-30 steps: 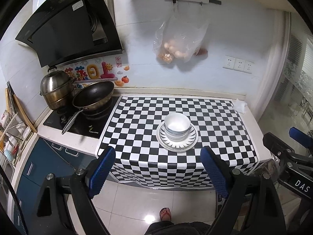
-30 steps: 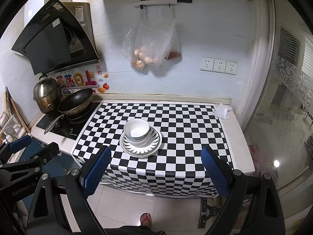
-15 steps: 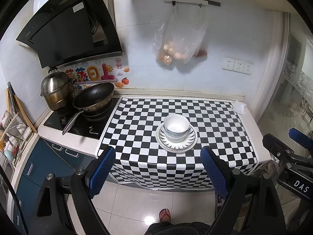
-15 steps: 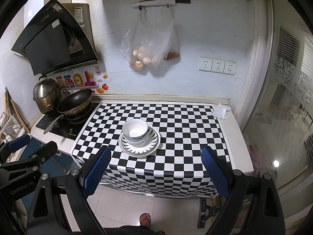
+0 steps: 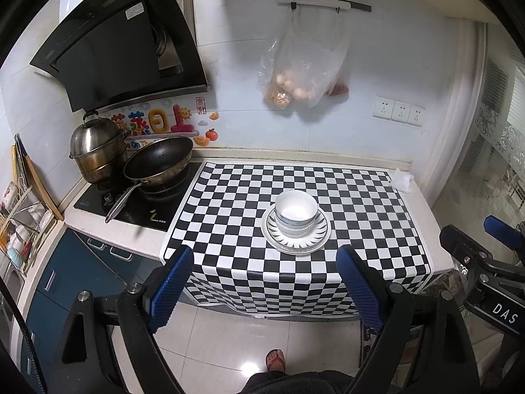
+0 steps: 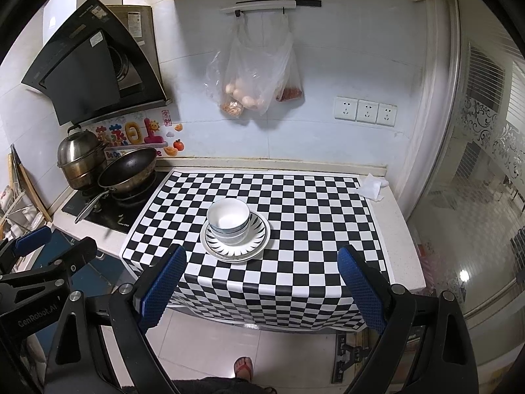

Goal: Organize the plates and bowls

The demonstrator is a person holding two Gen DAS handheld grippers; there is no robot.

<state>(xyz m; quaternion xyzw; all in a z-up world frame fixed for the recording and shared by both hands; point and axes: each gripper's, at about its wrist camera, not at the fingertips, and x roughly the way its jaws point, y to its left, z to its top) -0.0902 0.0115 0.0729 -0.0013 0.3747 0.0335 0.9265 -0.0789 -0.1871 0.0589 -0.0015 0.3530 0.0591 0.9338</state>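
Observation:
White bowls (image 5: 295,215) sit nested on a stack of white plates with a black ray pattern (image 5: 315,241), on the checkered cloth in the middle of the counter. They also show in the right wrist view as bowls (image 6: 228,219) on plates (image 6: 254,244). My left gripper (image 5: 265,284) is open and empty, held back from the counter's front edge, over the floor. My right gripper (image 6: 261,284) is open and empty, likewise well short of the stack. Each gripper shows at the edge of the other's view.
A black frying pan (image 5: 159,162) and a steel pot (image 5: 95,149) stand on the hob at the left. A dish rack (image 5: 19,216) is at the far left. A crumpled tissue (image 6: 372,187) lies at the counter's back right. Plastic bags (image 5: 302,65) hang on the wall.
Both grippers have drawn back and risen slightly, so the counter and the stack sit a little farther off. The bowls and plates have not moved.

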